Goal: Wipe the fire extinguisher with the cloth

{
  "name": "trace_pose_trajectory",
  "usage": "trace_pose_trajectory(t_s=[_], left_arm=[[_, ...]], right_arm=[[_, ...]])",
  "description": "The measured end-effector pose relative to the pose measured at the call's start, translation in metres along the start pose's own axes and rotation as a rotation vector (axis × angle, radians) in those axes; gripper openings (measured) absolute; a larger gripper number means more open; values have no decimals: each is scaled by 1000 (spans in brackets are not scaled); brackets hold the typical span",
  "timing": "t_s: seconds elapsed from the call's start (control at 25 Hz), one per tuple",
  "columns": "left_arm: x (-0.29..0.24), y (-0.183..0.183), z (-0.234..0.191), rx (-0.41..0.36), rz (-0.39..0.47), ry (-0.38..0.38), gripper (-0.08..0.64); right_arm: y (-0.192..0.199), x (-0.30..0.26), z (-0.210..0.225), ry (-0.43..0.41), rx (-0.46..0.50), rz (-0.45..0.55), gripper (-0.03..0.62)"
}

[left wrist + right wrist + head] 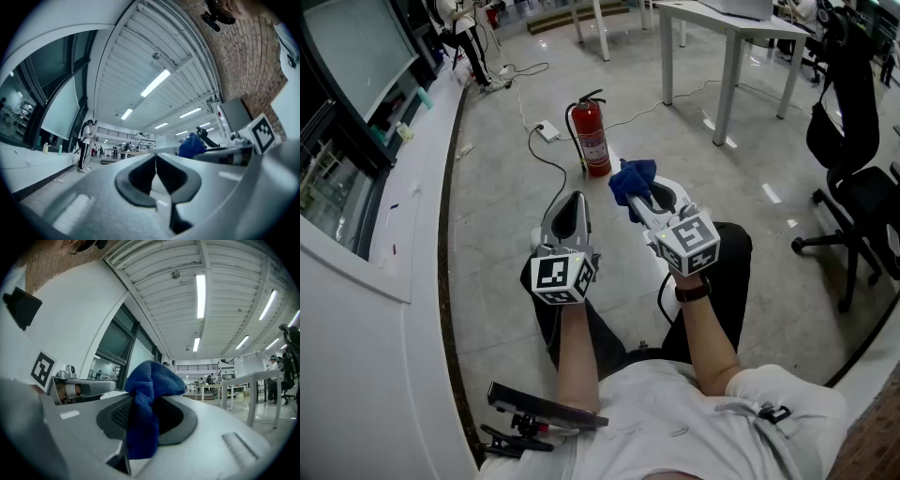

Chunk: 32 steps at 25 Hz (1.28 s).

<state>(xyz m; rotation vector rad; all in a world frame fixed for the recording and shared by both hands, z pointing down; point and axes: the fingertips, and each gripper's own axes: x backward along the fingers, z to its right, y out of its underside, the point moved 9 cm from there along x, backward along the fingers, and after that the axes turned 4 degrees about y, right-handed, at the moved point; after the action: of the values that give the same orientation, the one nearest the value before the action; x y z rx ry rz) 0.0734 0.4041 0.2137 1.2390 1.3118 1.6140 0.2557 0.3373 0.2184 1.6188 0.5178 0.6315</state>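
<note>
Nearest the person, who sits on the floor [487, 216] with legs stretched forward, the left tongs [575, 199] are held out empty; their own view shows the two jaws pressed together with nothing between them [155, 158]. Just beside them on the right and reaching a little further forward, the right tongs [630, 190] are clamped on the blue cloth [633, 178]. In the right gripper view the jaws are closed on a fold of it [146, 418], and the rest bunches above the tips [152, 378]. Beyond both, the red fire extinguisher [592, 141] stands upright on the floor, its long axis vertical, with the black handle and hose at the top. It lies ahead of the tongs, slightly left of the line of the right pair and roughly between the two. The cloth-bearing right tongs are the nearer, with the cloth close to the lower body of the cylinder but apart from it as far as the head view shows. My judgement is that the wipe calls for a short push forward and a little leftward, then strokes along the vertical body. By count there is one extinguisher, one cloth and two tongs. Farther off, a white power strip [548, 131] lies on the floor left of the extinguisher, and a white worktop [731, 23] stands at the back.
</note>
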Motion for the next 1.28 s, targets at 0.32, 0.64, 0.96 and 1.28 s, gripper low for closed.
trace_pose_trajectory(t_s=[0.32,0.64,0.96,1.28], left_arm=[[-19,16,-20,1,-19,-4,3],[-74,67,-99,69,-102,-86,3],[-180,78,-182,17,-81,-60,3],[-272,95,-263,6,-76,-10,3]], right_arm=[[26,-35,13,-13,-43,-21,112],[99,-138,44,-38,-132,-136,112],[102,-260,106,-14,-88,-121,112],[121,-376,161,75,-6,-172,114]])
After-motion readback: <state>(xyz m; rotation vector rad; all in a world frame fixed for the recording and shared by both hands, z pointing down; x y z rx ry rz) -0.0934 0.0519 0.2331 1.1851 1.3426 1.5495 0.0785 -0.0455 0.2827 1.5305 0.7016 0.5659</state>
